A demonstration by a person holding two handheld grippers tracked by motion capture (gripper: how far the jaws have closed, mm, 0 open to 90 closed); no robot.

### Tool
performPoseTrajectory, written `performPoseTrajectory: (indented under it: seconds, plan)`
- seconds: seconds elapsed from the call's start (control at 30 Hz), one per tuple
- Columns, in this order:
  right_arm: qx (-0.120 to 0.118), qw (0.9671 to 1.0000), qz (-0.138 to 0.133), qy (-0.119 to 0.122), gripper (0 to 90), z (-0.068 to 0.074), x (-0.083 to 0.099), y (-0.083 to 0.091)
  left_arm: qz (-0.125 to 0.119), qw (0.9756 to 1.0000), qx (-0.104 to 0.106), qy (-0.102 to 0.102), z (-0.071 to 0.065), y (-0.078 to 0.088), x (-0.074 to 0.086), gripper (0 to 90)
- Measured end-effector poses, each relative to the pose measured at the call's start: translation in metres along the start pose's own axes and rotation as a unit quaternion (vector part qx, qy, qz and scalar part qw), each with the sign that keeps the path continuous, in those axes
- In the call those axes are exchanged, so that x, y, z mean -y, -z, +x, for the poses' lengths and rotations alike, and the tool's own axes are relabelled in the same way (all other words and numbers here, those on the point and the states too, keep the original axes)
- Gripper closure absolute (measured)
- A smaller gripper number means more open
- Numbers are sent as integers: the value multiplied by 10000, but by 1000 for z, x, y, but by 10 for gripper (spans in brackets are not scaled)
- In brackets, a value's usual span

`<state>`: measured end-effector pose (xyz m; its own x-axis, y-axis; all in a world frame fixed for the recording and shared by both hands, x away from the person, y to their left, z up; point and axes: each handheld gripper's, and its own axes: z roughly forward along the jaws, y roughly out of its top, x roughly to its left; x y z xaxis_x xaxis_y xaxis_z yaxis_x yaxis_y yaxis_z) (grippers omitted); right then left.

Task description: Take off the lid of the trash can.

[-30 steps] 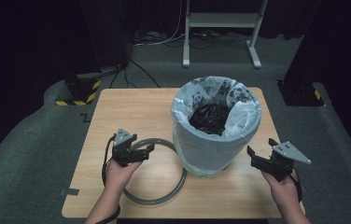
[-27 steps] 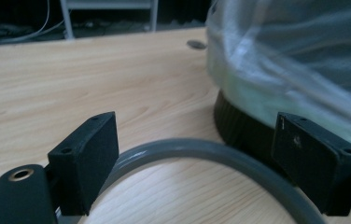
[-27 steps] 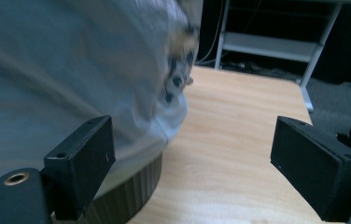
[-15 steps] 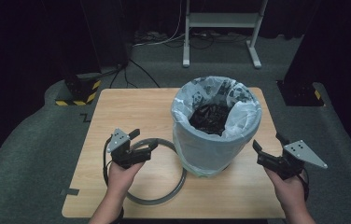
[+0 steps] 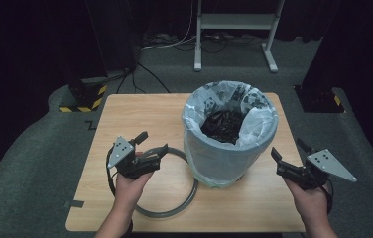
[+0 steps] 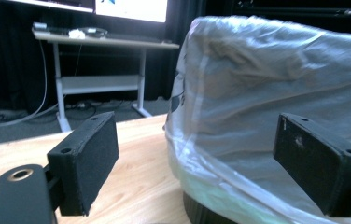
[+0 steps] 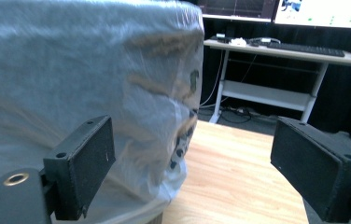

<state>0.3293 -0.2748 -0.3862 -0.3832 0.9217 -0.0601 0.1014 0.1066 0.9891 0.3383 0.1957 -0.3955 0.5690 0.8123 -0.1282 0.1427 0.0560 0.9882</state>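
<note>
centrally on a light wooden table (image 5: pixel 140 111) in a dark curtained room stands a round bin lined with a pale translucent plastic bag (image 5: pixel 229 148), between the left gripper (image 5: pixel 151 145) and right gripper (image 5: pixel 287 155), both open and empty.

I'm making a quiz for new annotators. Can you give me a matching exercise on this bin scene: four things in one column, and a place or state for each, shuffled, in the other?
Things:
1. bin
2. grey ring
3. left gripper
4. right gripper

Places or states:
A. lying flat on the table, beside the bin's base
B. open and empty, near the table's right edge
C. standing upright, lined with a pale plastic bag
D. open and empty, above the ring

Pairs: 1-C, 2-A, 3-D, 4-B
</note>
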Motion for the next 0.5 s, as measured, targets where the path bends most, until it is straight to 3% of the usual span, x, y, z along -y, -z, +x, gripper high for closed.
performPoseTrajectory:
  seconds: [0.23,0.3,0.4,0.5]
  plan:
    - [-25,9995,-292,119,153,6,-13,6,-103,9998,-12,-196,-10,1,-8,149]
    - [-19,9992,-358,158,156,6,-17,7,-119,9998,-11,-172,-14,1,-10,149]
    - [17,9989,-419,226,159,6,-23,9,-394,9988,-76,-269,-21,3,-14,166]
    - [47,9985,-523,183,170,4,-29,11,-551,9982,14,-239,-27,2,-20,160]
